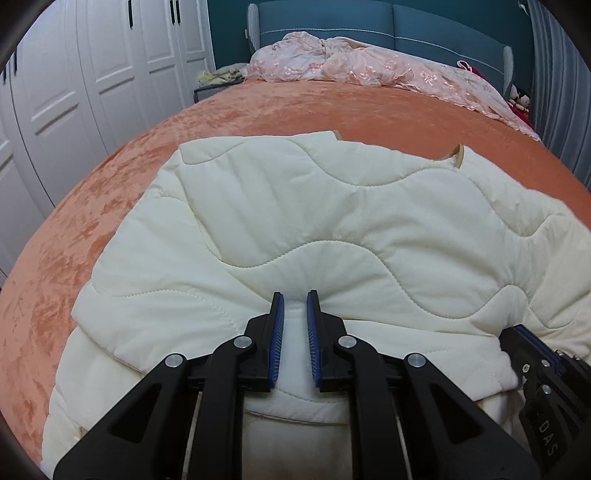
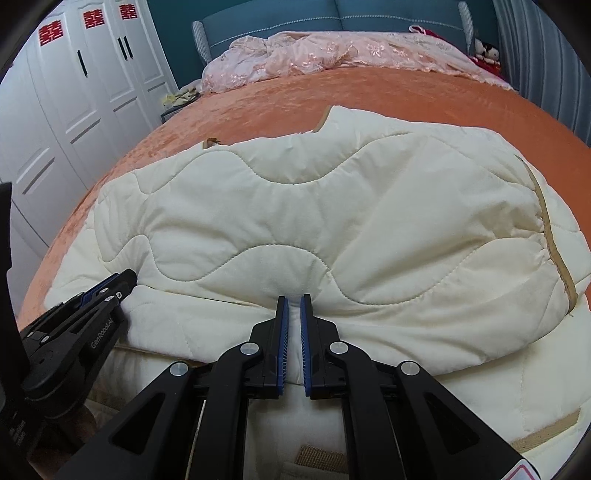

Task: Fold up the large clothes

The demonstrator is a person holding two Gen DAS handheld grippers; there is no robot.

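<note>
A cream quilted jacket (image 1: 332,206) with tan trim lies on the orange bed cover (image 1: 258,107), its near part folded over the rest. It also shows in the right wrist view (image 2: 351,206). My left gripper (image 1: 295,295) is shut on the near folded edge of the jacket, fabric bunched between its blue pads. My right gripper (image 2: 294,298) is shut on the same edge further right. The right gripper shows at the right edge of the left wrist view (image 1: 524,332). The left gripper shows at the left of the right wrist view (image 2: 118,282).
A pink lace blanket (image 1: 369,70) lies bunched at the head of the bed against a blue headboard (image 1: 369,26). White wardrobe doors (image 1: 92,74) stand to the left. A nightstand with clutter (image 1: 218,79) sits beside the bed. Toys (image 2: 485,50) rest at the far right.
</note>
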